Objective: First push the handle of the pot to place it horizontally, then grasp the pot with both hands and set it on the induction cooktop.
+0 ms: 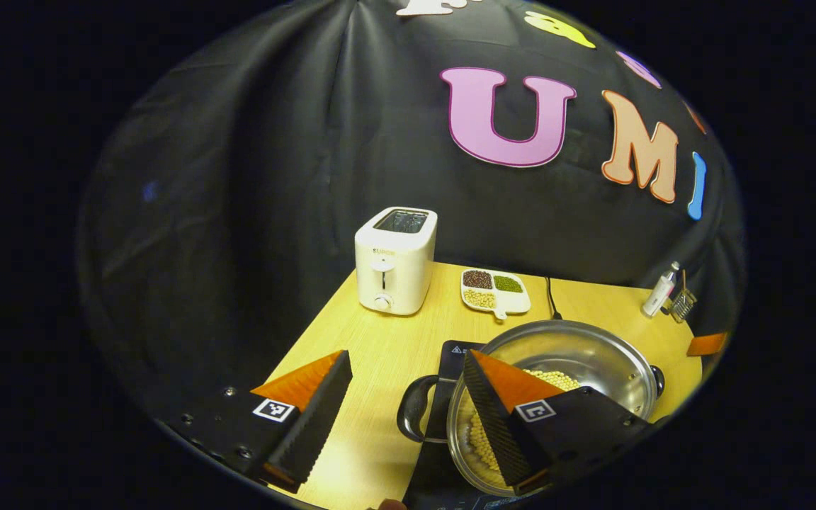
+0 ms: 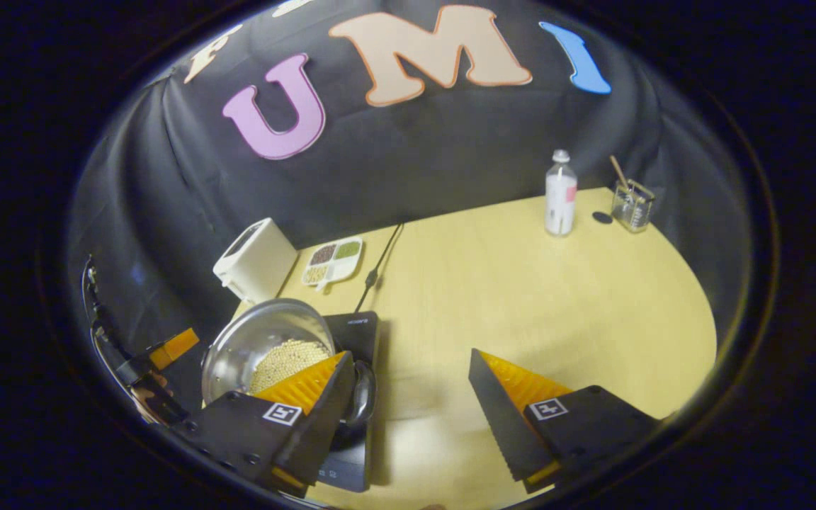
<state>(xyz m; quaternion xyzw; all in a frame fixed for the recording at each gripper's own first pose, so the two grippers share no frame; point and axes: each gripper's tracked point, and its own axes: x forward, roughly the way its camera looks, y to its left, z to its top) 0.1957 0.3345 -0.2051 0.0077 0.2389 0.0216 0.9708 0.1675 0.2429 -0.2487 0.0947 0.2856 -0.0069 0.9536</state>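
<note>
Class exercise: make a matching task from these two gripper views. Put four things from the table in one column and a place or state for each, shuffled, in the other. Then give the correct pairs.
Things:
1. pot
2. toaster
3. divided dish
4. bottle

Places or states:
A. holds three kinds of beans or grains
B. stands upright beside a glass jar
C. white, slot on top empty
D. sits on the induction cooktop, pale beans inside

Pairs: 1-D, 2-C, 3-A, 4-B

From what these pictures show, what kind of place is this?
Probably a mock kitchen counter inside a recording booth: a pale wooden table carries a white toaster, a steel pot of yellow beans on a black induction cooktop, backed by a black cloth wall.
</note>
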